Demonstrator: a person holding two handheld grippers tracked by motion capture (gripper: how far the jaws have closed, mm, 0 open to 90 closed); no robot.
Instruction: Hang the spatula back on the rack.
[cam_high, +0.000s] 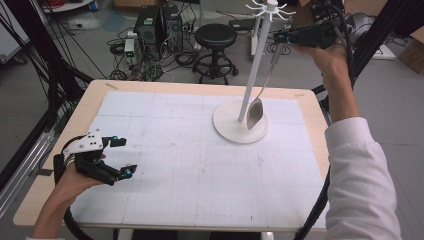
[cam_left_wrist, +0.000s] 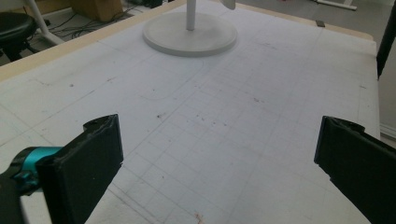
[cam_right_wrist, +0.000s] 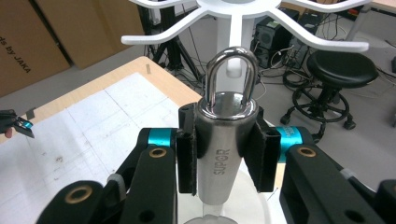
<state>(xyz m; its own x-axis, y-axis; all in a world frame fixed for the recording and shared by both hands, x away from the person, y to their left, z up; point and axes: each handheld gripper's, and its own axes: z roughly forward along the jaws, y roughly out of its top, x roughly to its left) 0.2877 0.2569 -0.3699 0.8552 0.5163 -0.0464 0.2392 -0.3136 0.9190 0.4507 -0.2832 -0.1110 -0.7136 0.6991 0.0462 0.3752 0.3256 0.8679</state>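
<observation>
A steel ladle hangs upright above the table, bowl down over the white rack's round base. My right gripper is raised at the back right and shut on the handle's upper end. In the right gripper view the pads press both sides of the handle. Its hanging loop stands just below the rack's white hook arms. My left gripper rests low at the table's front left, open with nothing between its jaws. The rack base lies far ahead of it.
A white gridded mat covers the wooden table. Behind the table stand a black stool, computer towers and loose cables. Cardboard boxes sit on the floor. Black frame posts rise at the left.
</observation>
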